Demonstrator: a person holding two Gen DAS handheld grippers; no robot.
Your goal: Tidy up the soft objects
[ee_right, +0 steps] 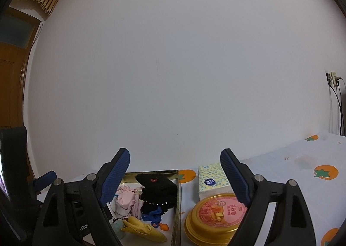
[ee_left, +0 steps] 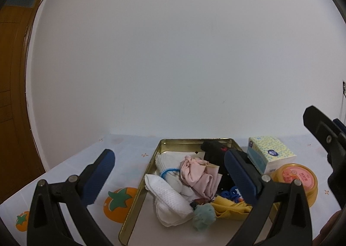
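Both grippers hang above the table with their fingers spread wide and nothing between them. The left gripper (ee_left: pixel 168 164) sits over a shallow gold tin tray (ee_left: pixel 138 200), its right finger crossing in front of the tray's contents. The right gripper (ee_right: pixel 175 166) is further right, above the gap between the tray and a round gold tin (ee_right: pixel 213 217) with a pink label on its lid.

The soft things are all heaped inside the tray. A white waffle cloth (ee_left: pixel 167 198) lies at the near left, with a thin blue band (ee_left: pixel 167 172) looped round the white bundle behind it. A pink crumpled cloth (ee_left: pixel 197 175) sits in the middle on top of the pile. Behind it, toward the far right corner, is a black fuzzy item (ee_right: pixel 157 189) with a small red mark and a row of tiny beads along its lower edge. At the near right lie a yellow cloth (ee_left: pixel 229 207) and a tangle of blue cord (ee_left: pixel 230 194), and a small teal ball (ee_left: pixel 203 216) rests against the white cloth.

Just right of the tray stands a tissue pack (ee_left: pixel 269 154) with a dotted wrapper, touching or nearly touching the round tin in front of it. The tablecloth (ee_left: pixel 121 200) is pale with orange fruit prints
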